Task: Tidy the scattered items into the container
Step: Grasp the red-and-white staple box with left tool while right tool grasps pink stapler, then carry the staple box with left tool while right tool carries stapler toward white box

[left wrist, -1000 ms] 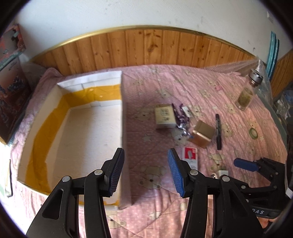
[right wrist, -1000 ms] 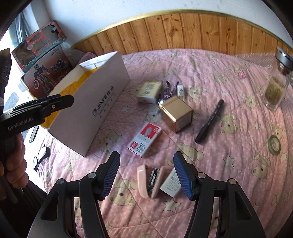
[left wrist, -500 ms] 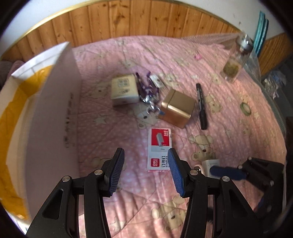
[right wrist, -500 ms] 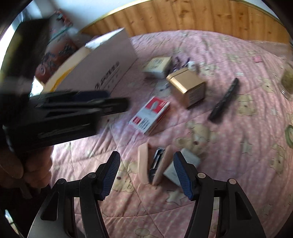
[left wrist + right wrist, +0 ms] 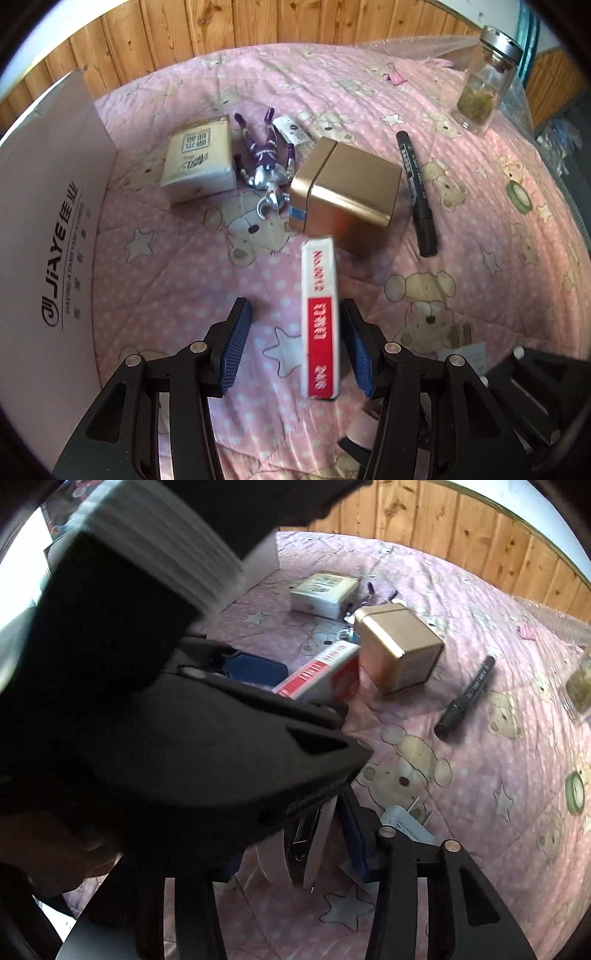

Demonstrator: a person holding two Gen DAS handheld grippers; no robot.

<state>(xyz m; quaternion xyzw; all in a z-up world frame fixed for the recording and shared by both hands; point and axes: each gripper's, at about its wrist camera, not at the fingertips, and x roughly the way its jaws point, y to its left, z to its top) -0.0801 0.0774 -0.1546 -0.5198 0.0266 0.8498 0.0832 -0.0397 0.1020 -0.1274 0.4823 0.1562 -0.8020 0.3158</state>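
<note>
My left gripper point(image 5: 295, 349) is open and low over the pink quilt. A red and white staples box point(image 5: 319, 321) stands on edge between its fingers, leaning on the right pad; the left pad is apart from it. The box point(image 5: 321, 672) also shows in the right wrist view. The white cardboard container point(image 5: 55, 240) stands to the left. My right gripper point(image 5: 295, 845) straddles a pink stapler point(image 5: 314, 838) and its jaws are closing. The one visible pad point(image 5: 352, 834) stands just off the stapler. The left gripper's body hides the other finger.
Near the staples box lie a gold tin point(image 5: 347, 192), a black marker point(image 5: 415, 188), a tissue pack point(image 5: 199, 158) and a purple figure point(image 5: 267, 158). A glass jar point(image 5: 484, 85) stands far right. A white plug point(image 5: 406, 827) lies beside the stapler. A wooden wall panel runs along the back.
The left gripper swung right from the container and down around the staples box, now tipped onto its edge. The right gripper sank over the stapler and its jaws narrowed.
</note>
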